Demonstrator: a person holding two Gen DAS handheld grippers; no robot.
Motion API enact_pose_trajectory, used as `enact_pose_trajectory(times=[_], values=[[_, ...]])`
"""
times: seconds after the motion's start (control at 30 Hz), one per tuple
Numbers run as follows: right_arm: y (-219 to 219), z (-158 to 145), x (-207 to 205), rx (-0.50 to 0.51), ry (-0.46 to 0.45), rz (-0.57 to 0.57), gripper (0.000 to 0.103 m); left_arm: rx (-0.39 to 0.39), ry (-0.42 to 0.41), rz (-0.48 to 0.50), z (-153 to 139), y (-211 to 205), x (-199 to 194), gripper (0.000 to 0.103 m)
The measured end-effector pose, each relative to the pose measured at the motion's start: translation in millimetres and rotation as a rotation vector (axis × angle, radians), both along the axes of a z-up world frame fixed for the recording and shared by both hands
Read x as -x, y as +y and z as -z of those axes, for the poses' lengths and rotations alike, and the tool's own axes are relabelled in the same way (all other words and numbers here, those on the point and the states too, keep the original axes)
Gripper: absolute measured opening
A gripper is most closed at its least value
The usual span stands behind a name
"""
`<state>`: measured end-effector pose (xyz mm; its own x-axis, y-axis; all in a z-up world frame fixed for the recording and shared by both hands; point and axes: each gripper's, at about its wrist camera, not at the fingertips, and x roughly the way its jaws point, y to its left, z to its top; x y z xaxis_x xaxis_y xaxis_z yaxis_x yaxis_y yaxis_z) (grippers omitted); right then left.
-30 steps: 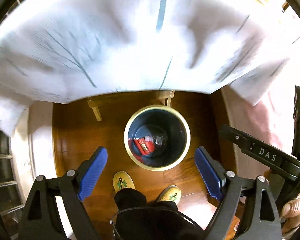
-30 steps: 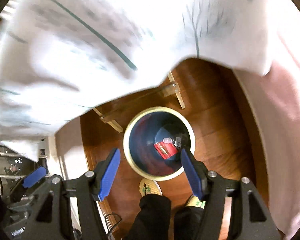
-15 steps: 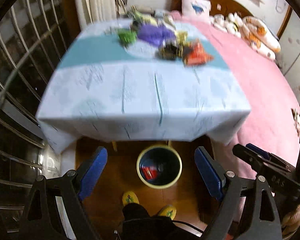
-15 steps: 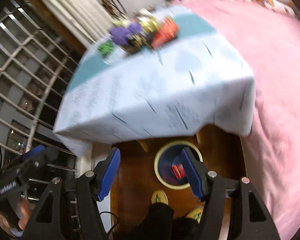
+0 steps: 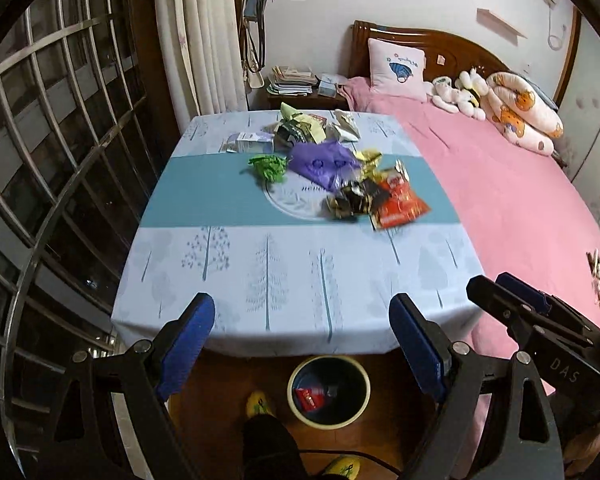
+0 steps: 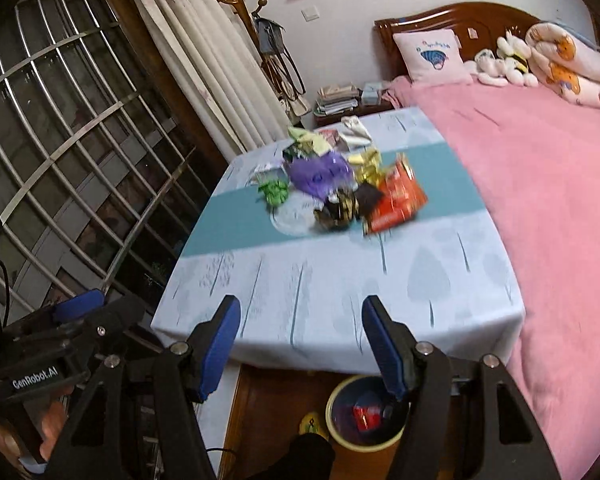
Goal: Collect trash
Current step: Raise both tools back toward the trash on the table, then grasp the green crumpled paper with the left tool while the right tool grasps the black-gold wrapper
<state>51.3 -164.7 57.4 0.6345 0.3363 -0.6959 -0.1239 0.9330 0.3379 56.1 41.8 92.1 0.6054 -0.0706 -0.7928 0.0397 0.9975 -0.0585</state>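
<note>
While both grippers' jaws gape empty, one bin (image 5: 329, 390) holds one red wrapper (image 5: 309, 397).

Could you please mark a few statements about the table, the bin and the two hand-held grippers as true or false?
1. The bin sits on the floor by the table's near edge. True.
2. The bin is empty. False: a red wrapper lies inside.
3. Both the left hand-held gripper and the right hand-held gripper are open and empty. True.
4. The orange bag lies on the bed. False: it is on the table.
</note>
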Motion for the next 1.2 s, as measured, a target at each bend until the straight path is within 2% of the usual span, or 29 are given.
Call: enact_pose_trajectory(times=[0.2, 0.33, 0.47, 0.63, 0.9, 1.03, 1.07, 1.13, 1.2], values=[[8, 3, -64, 0.051, 0.006, 0.055, 0.063, 0.036, 0.024, 0.032, 15, 16, -73, 0.088], [15, 17, -110, 0.076, 0.038, 0.125, 0.063, 0.053, 0.079, 0.105, 31, 30, -139, 0.088], [28, 44, -163, 0.112, 0.135, 0.179, 0.063, 0.094, 0.155, 0.147, 51, 49, -200, 0.088], [41, 82, -215, 0.155, 0.229, 0.237, 0.063, 0.095, 0.233, 0.174, 83, 71, -270, 0.088], [51, 131, -261, 0.159, 0.356, 0.300, 0.063, 0.138, 0.376, 0.176, 142, 83, -361, 0.088], [53, 144, -267, 0.169, 0.387, 0.320, 0.063, 0.165, 0.427, 0.148, 165, 83, -386, 0.088], [55, 146, -268, 0.172, 0.391, 0.322, 0.062, 0.174, 0.432, 0.137, 170, 84, -392, 0.088], [58, 150, -268, 0.195, 0.398, 0.315, 0.053, 0.190, 0.445, 0.114, 180, 83, -402, 0.088], [62, 151, -269, 0.216, 0.396, 0.314, 0.052, 0.200, 0.453, 0.089, 189, 83, -410, 0.088]])
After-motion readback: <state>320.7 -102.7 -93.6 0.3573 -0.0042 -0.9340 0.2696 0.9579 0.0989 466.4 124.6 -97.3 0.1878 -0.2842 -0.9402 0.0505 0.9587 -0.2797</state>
